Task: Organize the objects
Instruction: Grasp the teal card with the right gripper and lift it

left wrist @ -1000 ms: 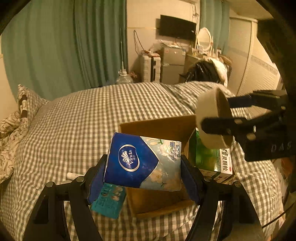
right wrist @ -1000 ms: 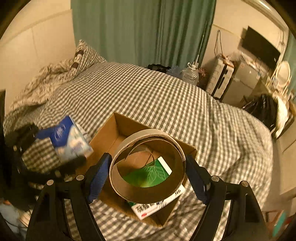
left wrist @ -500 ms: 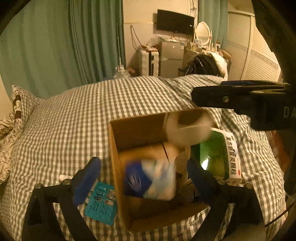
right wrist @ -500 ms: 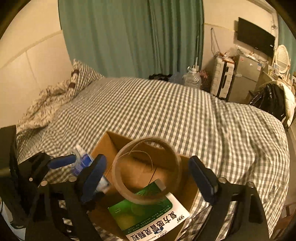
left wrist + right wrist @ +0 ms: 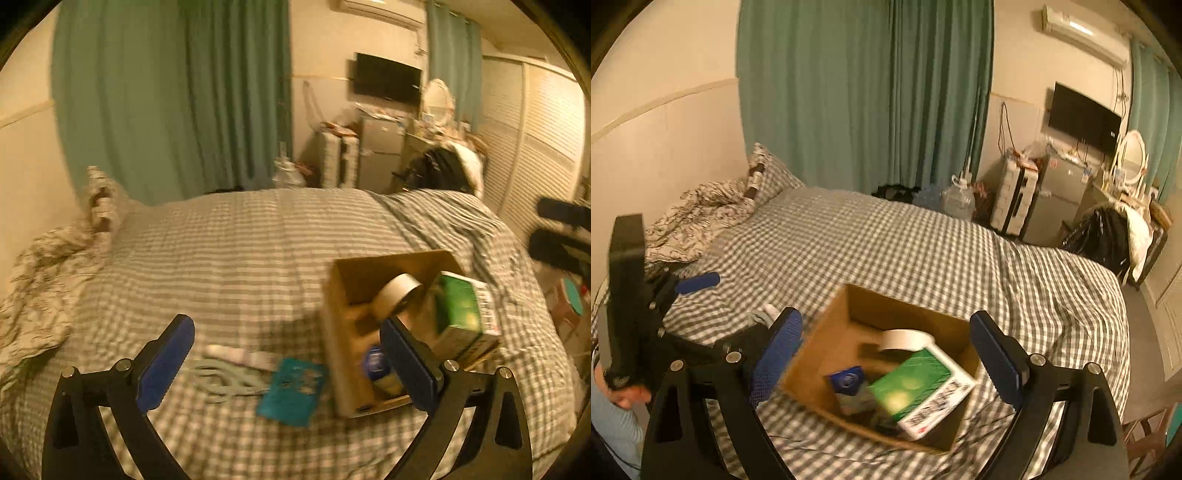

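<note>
In the left wrist view, the left tongs (image 5: 286, 354) are spread wide and empty above the bed (image 5: 236, 251), where a teal packet (image 5: 291, 391) lies beside the cardboard box (image 5: 341, 332).

In the right wrist view, the right tongs (image 5: 886, 358) are held wide and empty over the box (image 5: 827, 354), in which a tape roll (image 5: 905, 338), a green carton (image 5: 919, 391) and a blue tissue pack (image 5: 847, 380) are seen.

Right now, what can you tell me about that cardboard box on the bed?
The cardboard box is plain brown, open-topped, and sits on the checked bedspread. Inside lie a tape roll leaning on its edge, a green and white carton tilted against one wall and poking above the rim, and a blue tissue pack near the bottom. Neither claw touches it.
</note>
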Tool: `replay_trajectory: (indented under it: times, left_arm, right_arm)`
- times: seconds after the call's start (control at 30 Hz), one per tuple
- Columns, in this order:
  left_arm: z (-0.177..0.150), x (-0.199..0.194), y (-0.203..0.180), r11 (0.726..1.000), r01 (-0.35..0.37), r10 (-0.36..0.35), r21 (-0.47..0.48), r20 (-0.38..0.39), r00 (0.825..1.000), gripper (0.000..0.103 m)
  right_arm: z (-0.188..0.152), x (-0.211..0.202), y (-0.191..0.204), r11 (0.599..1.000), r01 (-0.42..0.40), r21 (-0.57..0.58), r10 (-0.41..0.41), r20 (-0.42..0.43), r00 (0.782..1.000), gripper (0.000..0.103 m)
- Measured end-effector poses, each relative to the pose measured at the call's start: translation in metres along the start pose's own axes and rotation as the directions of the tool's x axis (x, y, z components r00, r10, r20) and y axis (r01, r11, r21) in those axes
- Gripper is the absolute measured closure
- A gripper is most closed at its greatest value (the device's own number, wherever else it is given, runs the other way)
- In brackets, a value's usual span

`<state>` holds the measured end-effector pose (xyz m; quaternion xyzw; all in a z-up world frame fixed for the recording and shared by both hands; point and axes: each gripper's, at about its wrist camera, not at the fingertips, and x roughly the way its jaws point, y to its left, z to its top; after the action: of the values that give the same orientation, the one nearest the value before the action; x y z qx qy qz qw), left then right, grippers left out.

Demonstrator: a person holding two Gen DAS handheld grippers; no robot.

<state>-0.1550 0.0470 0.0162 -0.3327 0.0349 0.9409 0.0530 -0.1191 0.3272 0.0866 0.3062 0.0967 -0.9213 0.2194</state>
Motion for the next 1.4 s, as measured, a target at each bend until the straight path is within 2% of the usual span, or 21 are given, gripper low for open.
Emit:
replay_trajectory:
  times: [0.23,0.37,0.47,0.6,0.7,0.77,0.93,1.07,1.17,1.2,1.3,1.4]
  left_arm:
    - [-0.034,-0.005,0.064,0.993,-0.11,0.11,-0.037,-0.002,0.994,0.0]
    - [-0.06,0.001,0.089,0.989,-0.13,0.129,-0.069,-0.018,0.992,0.0]
    - [-0.075,0.013,0.102,0.985,-0.147,0.143,-0.094,-0.04,0.989,0.0]
    - [-0.091,0.029,0.117,0.978,-0.17,0.164,-0.124,-0.063,0.985,0.0]
    - [-0.095,0.051,0.119,0.975,-0.154,0.14,-0.16,-0.095,0.986,0.0]
    - [-0.095,0.065,0.119,0.973,-0.157,0.139,-0.167,-0.113,0.984,0.0]
    - [-0.107,0.089,0.119,0.973,-0.181,0.159,-0.14,-0.158,0.975,0.0]
    - [-0.117,0.099,0.131,0.963,-0.197,0.16,-0.184,-0.197,0.967,0.0]
    - [-0.12,0.1,0.131,0.961,-0.213,0.177,-0.175,-0.201,0.964,0.0]
    - [-0.121,0.102,0.13,0.96,-0.222,0.186,-0.168,-0.206,0.961,0.0]
    - [-0.123,0.106,0.129,0.958,-0.245,0.208,-0.152,-0.225,0.952,0.0]
    - [-0.124,0.106,0.128,0.957,-0.249,0.212,-0.149,-0.226,0.951,0.0]
  right_arm:
    - [-0.036,0.005,0.091,0.998,0.005,-0.065,-0.003,0.039,0.999,0.011]
    - [-0.067,0.031,0.137,0.997,-0.068,-0.034,0.067,-0.021,0.998,0.011]
    - [-0.089,0.055,0.162,0.996,-0.088,-0.007,0.087,-0.065,0.994,0.011]
    - [-0.114,0.093,0.18,0.999,-0.053,0.012,0.054,-0.128,0.99,0.011]
    - [-0.129,0.126,0.189,0.999,-0.037,0.003,0.037,-0.182,0.983,0.011]
    - [-0.134,0.142,0.195,1.0,0.007,-0.024,-0.011,-0.197,0.98,0.011]
    - [-0.14,0.172,0.206,0.995,0.05,-0.086,-0.066,-0.193,0.979,0.013]
    - [-0.146,0.203,0.212,0.986,0.089,-0.144,-0.119,-0.211,0.97,0.025]
    - [-0.15,0.219,0.216,0.973,0.132,-0.19,-0.172,-0.211,0.962,0.028]
    - [-0.152,0.224,0.219,0.964,0.152,-0.217,-0.198,-0.209,0.958,0.037]
    - [-0.154,0.235,0.213,0.963,0.17,-0.21,-0.219,-0.238,0.946,0.054]
    - [-0.156,0.238,0.212,0.957,0.185,-0.223,-0.234,-0.22,0.947,0.058]
